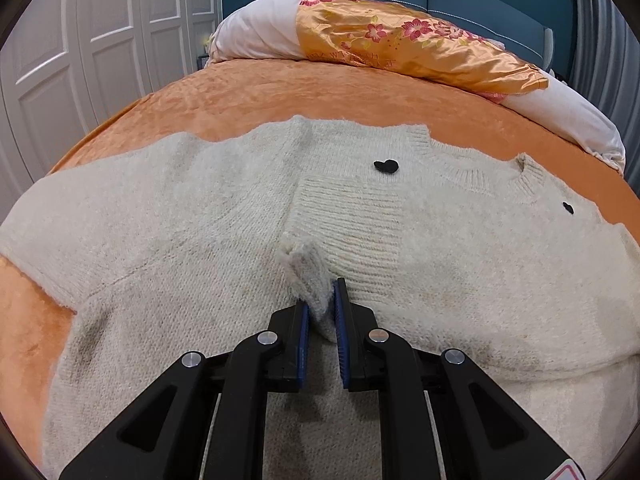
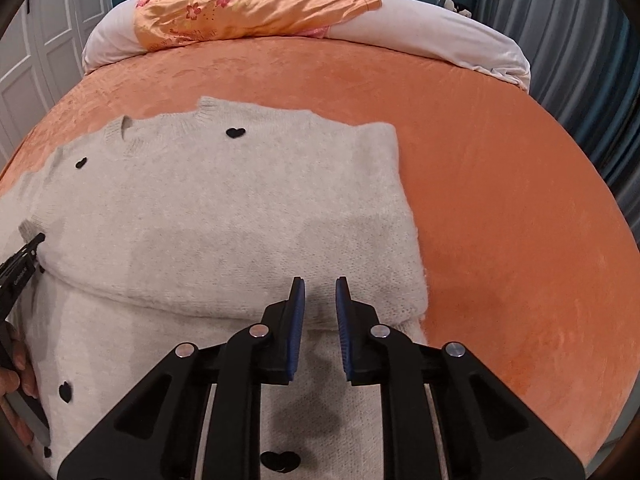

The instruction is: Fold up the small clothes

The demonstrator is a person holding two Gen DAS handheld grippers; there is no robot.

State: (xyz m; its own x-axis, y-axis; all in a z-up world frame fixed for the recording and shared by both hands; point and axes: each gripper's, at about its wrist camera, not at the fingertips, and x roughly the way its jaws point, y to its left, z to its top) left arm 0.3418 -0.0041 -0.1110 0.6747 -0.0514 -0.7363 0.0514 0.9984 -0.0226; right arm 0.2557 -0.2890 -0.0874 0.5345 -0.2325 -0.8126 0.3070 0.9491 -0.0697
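- A cream knit sweater [image 1: 200,216] dotted with black hearts [image 1: 386,166] lies spread on an orange bedspread [image 2: 500,200], partly folded, its right side already turned in over the body.
- The left tongs [image 1: 320,304] are clenched on the ribbed cuff [image 1: 304,264] of the left sleeve, which is laid in across the chest.
- The right tongs [image 2: 320,300] hover just above the folded right edge [image 2: 408,216], jaws nearly shut with nothing between them.
- Judged next: settle the cuff flat on the body, sleeve edge square, then let go without dragging the knit.
- Fluffy yarn may snag the blue pads [image 1: 340,312]; a straight lift looks safest.
- Open bedspread lies to the right and beyond the collar [image 2: 160,132]; a pillow [image 2: 440,40] with a satin floral cover [image 2: 248,8] sits well apart at the head.
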